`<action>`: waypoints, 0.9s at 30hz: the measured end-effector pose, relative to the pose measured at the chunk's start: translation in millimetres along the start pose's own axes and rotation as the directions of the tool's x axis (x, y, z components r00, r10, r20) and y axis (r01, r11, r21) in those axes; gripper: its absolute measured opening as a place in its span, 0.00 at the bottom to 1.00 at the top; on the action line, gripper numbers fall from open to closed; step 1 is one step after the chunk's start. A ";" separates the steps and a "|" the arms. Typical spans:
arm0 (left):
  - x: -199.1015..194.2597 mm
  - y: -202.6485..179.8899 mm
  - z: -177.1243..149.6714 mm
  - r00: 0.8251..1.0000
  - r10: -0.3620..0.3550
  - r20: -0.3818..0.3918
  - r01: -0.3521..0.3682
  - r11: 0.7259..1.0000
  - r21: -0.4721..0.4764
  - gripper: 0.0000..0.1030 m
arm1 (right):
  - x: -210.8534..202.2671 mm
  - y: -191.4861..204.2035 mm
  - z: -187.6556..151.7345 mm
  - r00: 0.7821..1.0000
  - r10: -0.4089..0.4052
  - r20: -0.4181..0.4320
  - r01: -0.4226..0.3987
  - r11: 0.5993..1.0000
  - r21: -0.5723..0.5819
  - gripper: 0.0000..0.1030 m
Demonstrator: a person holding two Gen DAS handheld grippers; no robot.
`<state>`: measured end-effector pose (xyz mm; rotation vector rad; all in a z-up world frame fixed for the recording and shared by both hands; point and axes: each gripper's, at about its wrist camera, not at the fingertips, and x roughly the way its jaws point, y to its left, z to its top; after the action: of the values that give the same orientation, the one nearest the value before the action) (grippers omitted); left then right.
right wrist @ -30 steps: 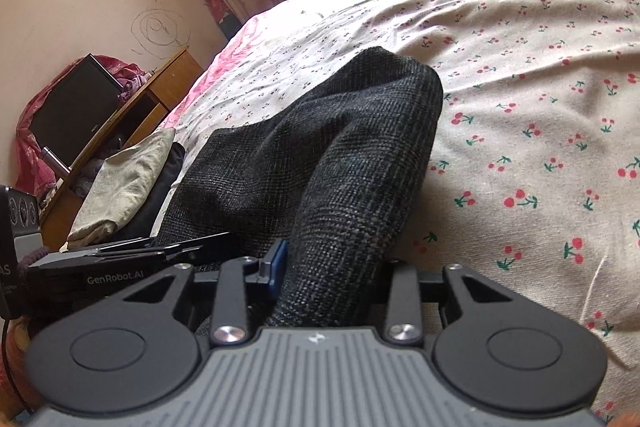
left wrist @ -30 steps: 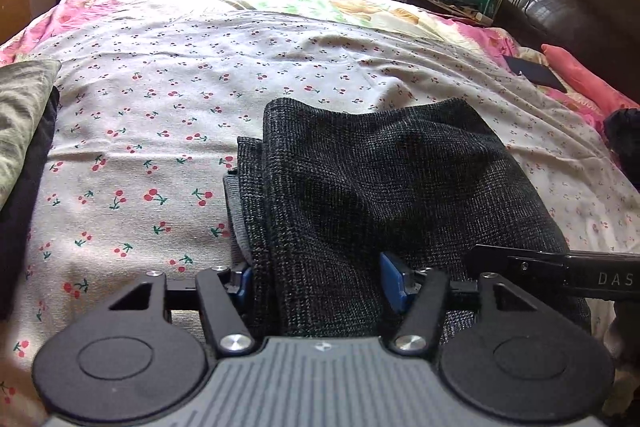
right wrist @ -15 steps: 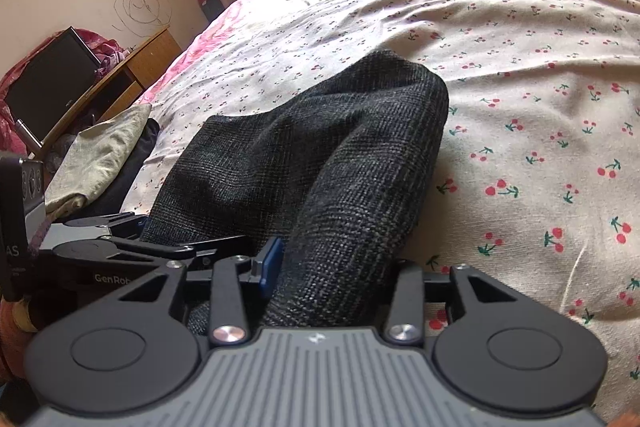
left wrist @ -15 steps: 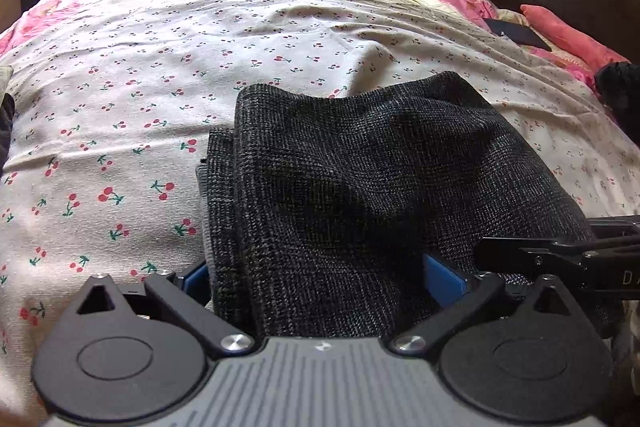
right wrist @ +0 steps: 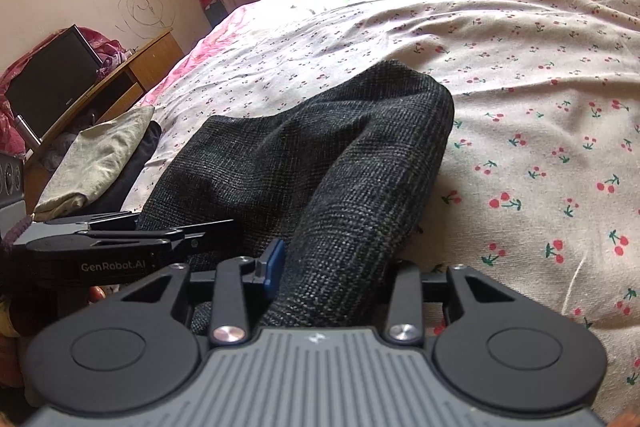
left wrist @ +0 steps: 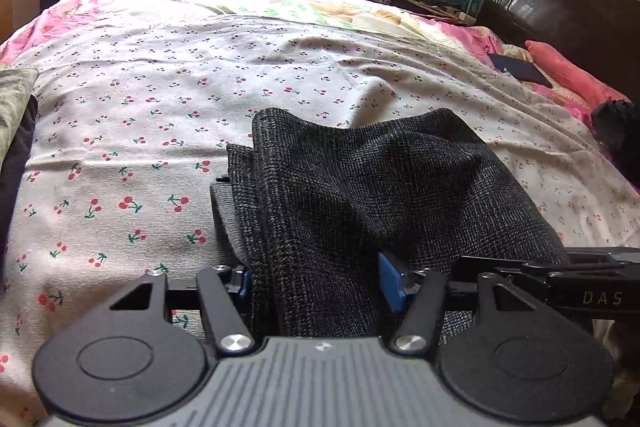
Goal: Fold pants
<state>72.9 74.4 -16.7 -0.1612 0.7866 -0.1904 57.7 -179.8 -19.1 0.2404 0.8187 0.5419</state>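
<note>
Bedroom, daylight coming through a curtained window; working surface is a bed under a cherry-print sheet. Left gripper: sitting low at the near edge, jaws partly closed and pinching a thick bunch of the pants between its blue pads. Right gripper: likewise closing on a rolled ridge of the same cloth, one blue pad showing at the left of the bunch, the other hidden behind the fabric. Both are gripping the near end side by side, probably so that the edge is travelling level as one piece. Pants: dark grey weave, already doubled, layered edges showing at the left in the left view; the far fold is lying on the sheet while the near end is being held up, so the middle is sagging between the grips. Beside them to the left: a stack of folded clothes, lying well apart, likely finished items.
</note>
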 end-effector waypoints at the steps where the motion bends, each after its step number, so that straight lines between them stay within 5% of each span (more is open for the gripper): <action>1: -3.1 0.7 1.4 1.000 -0.003 0.004 0.003 1.000 -0.017 0.62 | -1.9 -2.8 1.3 1.000 0.015 0.003 -0.015 1.000 0.023 0.32; 8: -8.3 -18.9 11.6 0.999 -0.034 -0.002 0.034 0.999 0.009 0.54 | -21.8 -6.7 8.3 0.997 0.052 0.057 -0.057 0.996 0.074 0.27; 14: 0.6 -60.0 29.2 0.988 -0.154 0.006 0.153 0.987 0.045 0.50 | -60.5 -46.3 14.3 0.991 0.034 0.127 -0.057 0.981 0.188 0.26; 19: 28.8 -124.0 53.7 0.961 -0.277 0.008 0.275 0.955 0.109 0.50 | -105.1 -89.5 33.5 0.980 -0.072 0.184 0.030 0.975 0.220 0.26; 27: 89.1 -241.4 88.4 0.894 -0.448 -0.026 0.446 0.879 0.172 0.50 | -176.5 -177.1 72.9 0.931 -0.269 0.248 0.201 0.942 0.268 0.25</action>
<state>171.1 -174.0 35.5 -0.1774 0.7048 -0.6961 78.1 -424.3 68.3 0.4238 0.6216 0.1732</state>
